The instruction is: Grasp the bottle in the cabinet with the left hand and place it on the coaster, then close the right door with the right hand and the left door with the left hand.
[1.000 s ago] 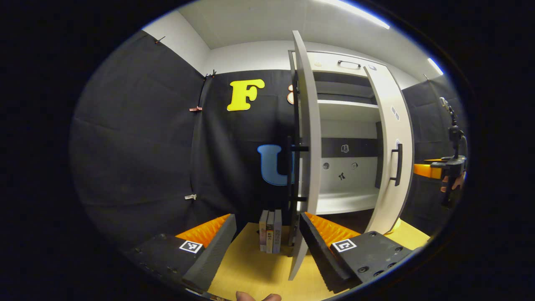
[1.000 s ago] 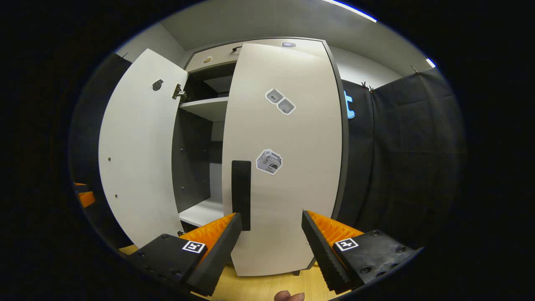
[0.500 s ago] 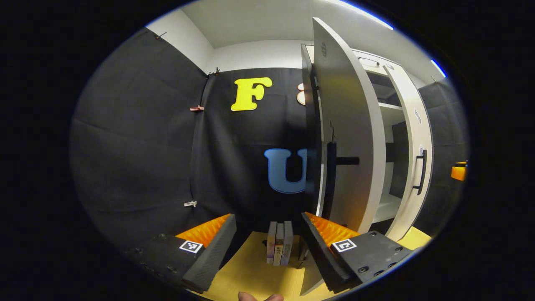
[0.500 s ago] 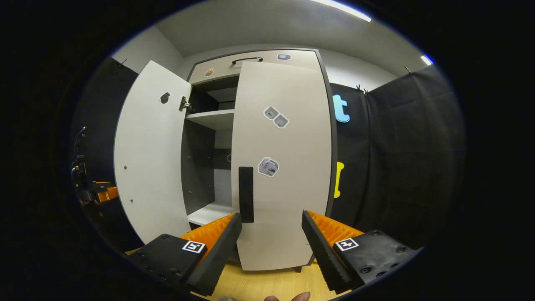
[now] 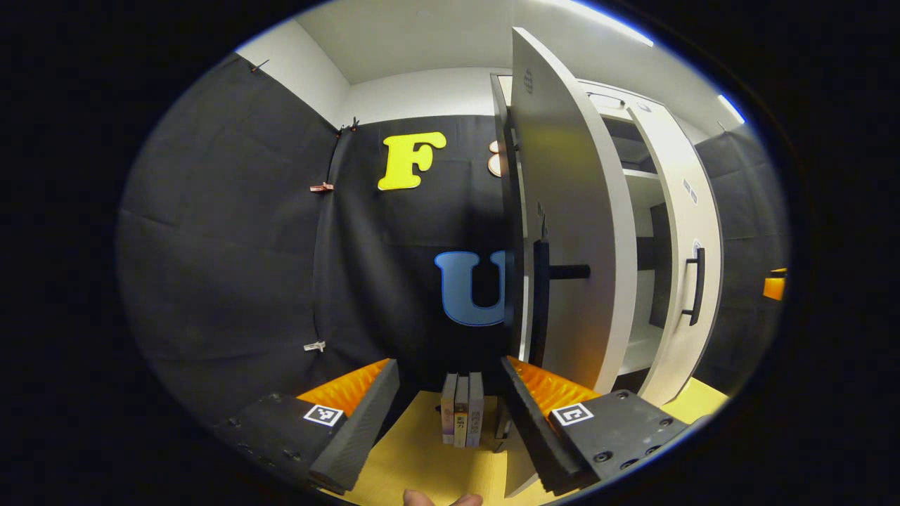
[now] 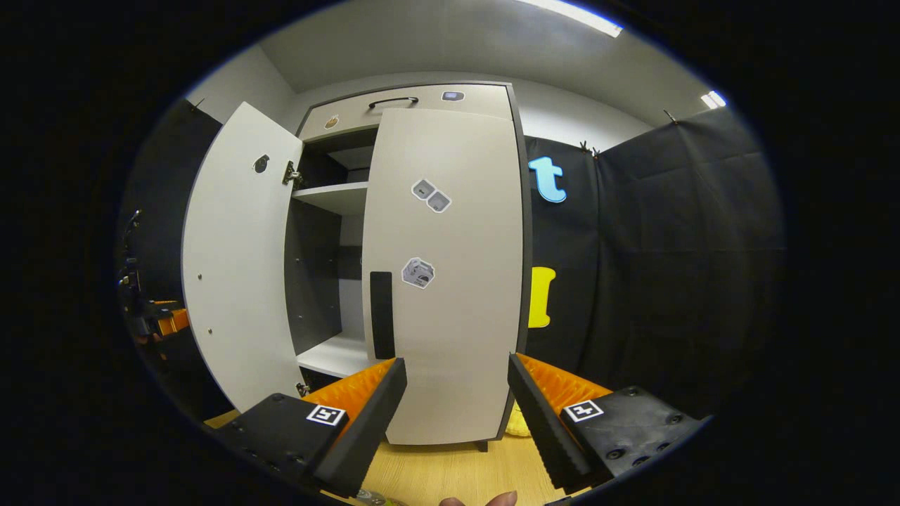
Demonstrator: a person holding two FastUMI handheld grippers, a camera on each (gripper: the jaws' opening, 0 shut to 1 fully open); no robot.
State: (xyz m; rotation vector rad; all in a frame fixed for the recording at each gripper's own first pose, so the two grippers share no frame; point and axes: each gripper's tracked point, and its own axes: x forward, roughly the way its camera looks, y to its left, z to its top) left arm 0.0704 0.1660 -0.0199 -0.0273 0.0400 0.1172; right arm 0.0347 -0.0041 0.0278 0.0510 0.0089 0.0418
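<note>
Left gripper (image 5: 450,414): fingers spread apart, nothing between them. It sits just outside the cabinet's left door (image 5: 573,232), which stands partly open and edge-on to this camera; the door's dark handle (image 5: 540,302) is near the right finger. Three books (image 5: 462,419) stand upright on the wooden table (image 5: 415,457) against the booth wall, a detail the left gripper view alone gives.

Right gripper (image 6: 455,414): fingers also apart, empty, facing the right door (image 6: 443,281), which looks shut or very nearly. The right gripper view shows that door's front stickers, the shelf (image 6: 330,198) behind the open left door (image 6: 235,260), and the other gripper (image 6: 158,320) far left.

Bottle and coaster: can't locate either. Something yellow (image 6: 517,420) sits at the cabinet's foot; can't tell what it is.
</note>
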